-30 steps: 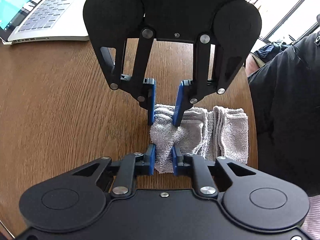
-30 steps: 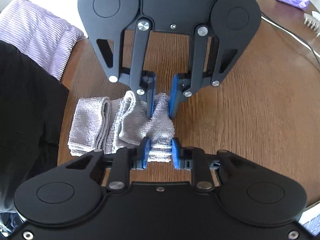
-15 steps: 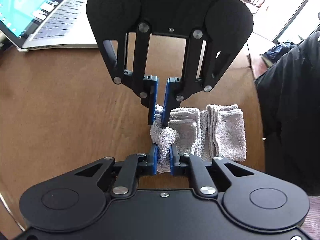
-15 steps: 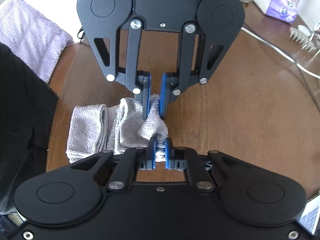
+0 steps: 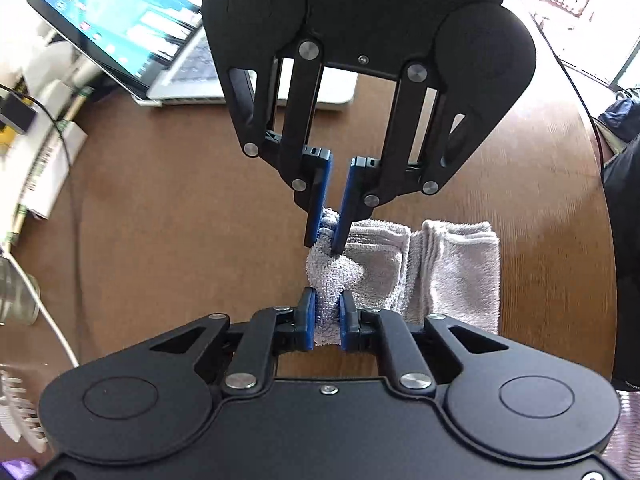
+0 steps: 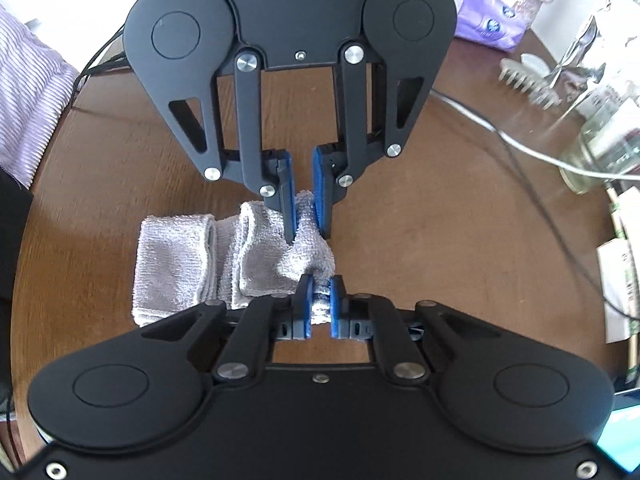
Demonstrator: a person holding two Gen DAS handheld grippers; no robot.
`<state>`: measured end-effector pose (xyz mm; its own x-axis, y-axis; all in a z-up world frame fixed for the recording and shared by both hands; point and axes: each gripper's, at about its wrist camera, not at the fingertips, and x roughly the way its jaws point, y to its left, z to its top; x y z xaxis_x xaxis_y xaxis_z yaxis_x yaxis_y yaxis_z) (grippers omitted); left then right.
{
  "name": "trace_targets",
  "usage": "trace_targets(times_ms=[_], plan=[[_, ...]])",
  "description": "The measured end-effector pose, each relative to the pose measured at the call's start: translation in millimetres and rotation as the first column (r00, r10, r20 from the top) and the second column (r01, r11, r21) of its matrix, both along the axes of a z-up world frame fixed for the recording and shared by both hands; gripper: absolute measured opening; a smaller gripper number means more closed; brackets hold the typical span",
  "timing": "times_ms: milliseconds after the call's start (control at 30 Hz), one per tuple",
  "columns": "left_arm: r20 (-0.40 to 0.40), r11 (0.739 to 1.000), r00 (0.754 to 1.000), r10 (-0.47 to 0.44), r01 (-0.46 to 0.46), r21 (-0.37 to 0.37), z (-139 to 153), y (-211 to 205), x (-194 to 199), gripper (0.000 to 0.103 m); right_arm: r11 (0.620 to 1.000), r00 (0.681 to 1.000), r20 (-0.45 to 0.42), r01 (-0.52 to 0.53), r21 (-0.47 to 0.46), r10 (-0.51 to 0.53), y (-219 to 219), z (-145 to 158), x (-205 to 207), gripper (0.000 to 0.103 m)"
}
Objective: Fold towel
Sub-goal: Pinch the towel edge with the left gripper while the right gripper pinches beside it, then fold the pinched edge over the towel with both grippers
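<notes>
Left gripper [image 5: 327, 312] pinched tight on near corner of towel [image 5: 404, 270]. Towel bunched between its fingers, rest lying folded on table [image 5: 168, 220] off to their right. Right gripper [image 6: 319, 302] clamped on other corner; towel [image 6: 224, 256] spreads left of fingers.

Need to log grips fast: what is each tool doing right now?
Left tool: closed on the towel edge.
Right tool: closed on the same towel's edge.

Towel [image 5: 456, 268] on table [image 5: 180, 240] centre; laptop [image 5: 132, 32] behind it, far-left.
</notes>
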<state>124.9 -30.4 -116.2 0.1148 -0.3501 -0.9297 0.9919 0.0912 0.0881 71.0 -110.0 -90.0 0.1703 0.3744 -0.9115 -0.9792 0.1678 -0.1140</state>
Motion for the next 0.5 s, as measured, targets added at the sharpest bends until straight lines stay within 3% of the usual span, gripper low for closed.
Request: trace_targets(times_ms=[200,367,500], plan=[[0.082,1.000,0.997,-0.011,0.013,-0.016,30.6,16.4,-45.0,0.012,0.998,0.995,0.078,-0.064,-0.001,0.064,0.5,13.5,-19.6,0.010],[0.187,0.999,0.982,-0.035,0.037,-0.008,28.2,11.6,-78.5,0.012,0.991,0.978,0.164,-0.130,-0.024,0.132,8.5,13.9,-41.1,0.010],[0.292,0.999,0.955,-0.052,0.052,0.006,23.8,11.0,-111.1,0.012,0.987,0.961,0.223,-0.158,-0.038,0.162,11.5,13.5,-62.2,0.010]])
